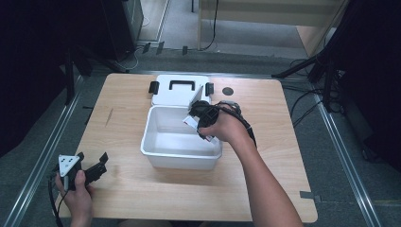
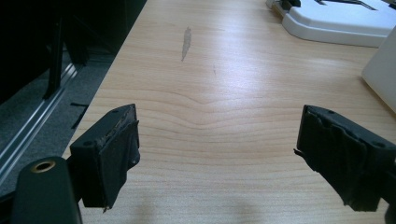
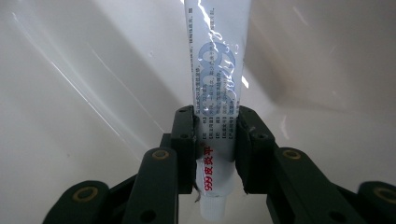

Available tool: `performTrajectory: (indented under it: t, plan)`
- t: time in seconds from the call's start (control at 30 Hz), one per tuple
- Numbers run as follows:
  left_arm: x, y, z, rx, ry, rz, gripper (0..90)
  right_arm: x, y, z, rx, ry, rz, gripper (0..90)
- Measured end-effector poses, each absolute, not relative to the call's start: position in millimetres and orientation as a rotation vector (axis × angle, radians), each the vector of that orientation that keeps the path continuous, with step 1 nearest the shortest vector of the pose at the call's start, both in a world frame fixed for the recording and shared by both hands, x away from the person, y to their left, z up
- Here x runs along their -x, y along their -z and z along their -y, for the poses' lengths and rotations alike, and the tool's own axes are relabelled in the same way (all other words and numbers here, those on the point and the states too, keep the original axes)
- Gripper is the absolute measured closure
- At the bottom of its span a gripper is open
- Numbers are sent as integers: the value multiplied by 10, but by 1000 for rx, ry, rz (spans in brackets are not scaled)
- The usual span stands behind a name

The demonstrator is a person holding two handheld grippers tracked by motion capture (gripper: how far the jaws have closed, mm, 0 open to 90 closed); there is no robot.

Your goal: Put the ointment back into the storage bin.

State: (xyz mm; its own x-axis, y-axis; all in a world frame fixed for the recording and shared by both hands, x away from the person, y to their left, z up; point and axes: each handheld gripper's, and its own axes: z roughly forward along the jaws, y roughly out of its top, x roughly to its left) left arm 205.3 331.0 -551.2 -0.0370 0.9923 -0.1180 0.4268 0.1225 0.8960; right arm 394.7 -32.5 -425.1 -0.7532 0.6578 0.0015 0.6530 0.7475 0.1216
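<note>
Right gripper point(image 3: 216, 154): jaws clamped on a white tube point(image 3: 215, 93), held inside the white bin point(image 1: 156, 153), near its far right corner. The lid point(image 1: 177, 90) lies just behind the bin. Left gripper point(image 2: 217, 154): jaws spread wide, nothing between them, parked on the table point(image 1: 123, 189) near the bin's front left. Advice: the tube should be lowered close to the bin floor, clear of the walls, before the grip is eased.

Box at mid-counter, lid behind it, my claws apart.

I see the open box point(image 1: 182, 139) in the middle of the counter point(image 1: 142, 189), its lid point(image 1: 177, 90) lying just behind it; my right claw point(image 1: 198, 118) hangs over the box's right rim with the tube point(image 3: 215, 93) pointing inside, and my left claw point(image 1: 92, 165) rests near the front left corner.
</note>
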Motion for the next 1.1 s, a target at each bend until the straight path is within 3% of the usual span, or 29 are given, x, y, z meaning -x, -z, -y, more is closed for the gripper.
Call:
performTrajectory:
  t: [0.53, 1.1]
  plan:
    - [-2057, 5512, -3310, -1420, -878, -1597, 137, -3935, 4548, 187, -998, -62, -2923, 718]
    - [-2059, 5513, -3305, -1420, -881, -1597, 137, -3957, 4644, 192, -995, -29, -2949, 710]
